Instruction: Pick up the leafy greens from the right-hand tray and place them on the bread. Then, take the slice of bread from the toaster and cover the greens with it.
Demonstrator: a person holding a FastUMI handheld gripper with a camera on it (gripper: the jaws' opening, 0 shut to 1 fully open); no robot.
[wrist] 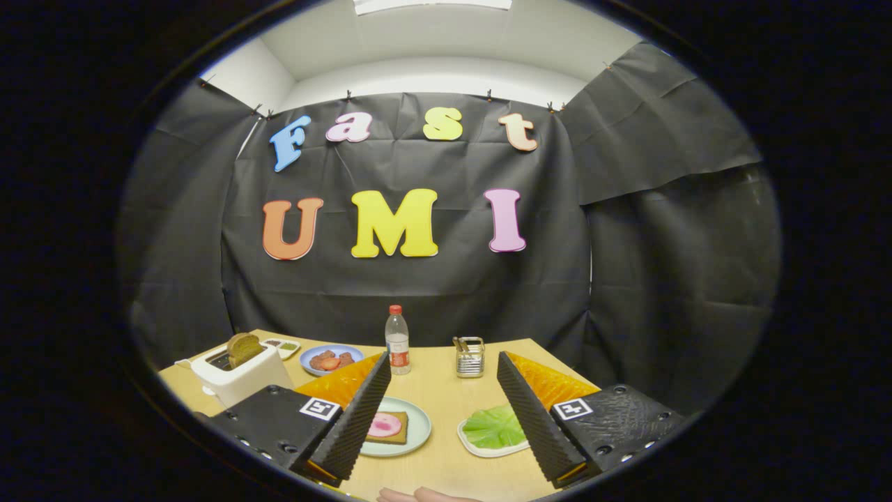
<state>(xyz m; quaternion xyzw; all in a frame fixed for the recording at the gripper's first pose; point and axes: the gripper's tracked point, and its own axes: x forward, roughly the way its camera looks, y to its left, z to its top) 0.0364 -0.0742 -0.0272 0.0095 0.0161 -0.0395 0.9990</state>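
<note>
Gripper (442,411) wide open, empty, above table (446,390). Greens (493,427) on right tray (481,450), just beside right finger; bread (387,427) on plate (418,427). Greens look light, limp, tearable: pinch leaf edge gently.

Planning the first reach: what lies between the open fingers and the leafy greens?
Nothing: in the gripper view the gripper is open and the leafy greens on their tray lie right beside one finger.

The tongs (442,411) have ribbed wedge fingers, square tag markings and screws.
</note>
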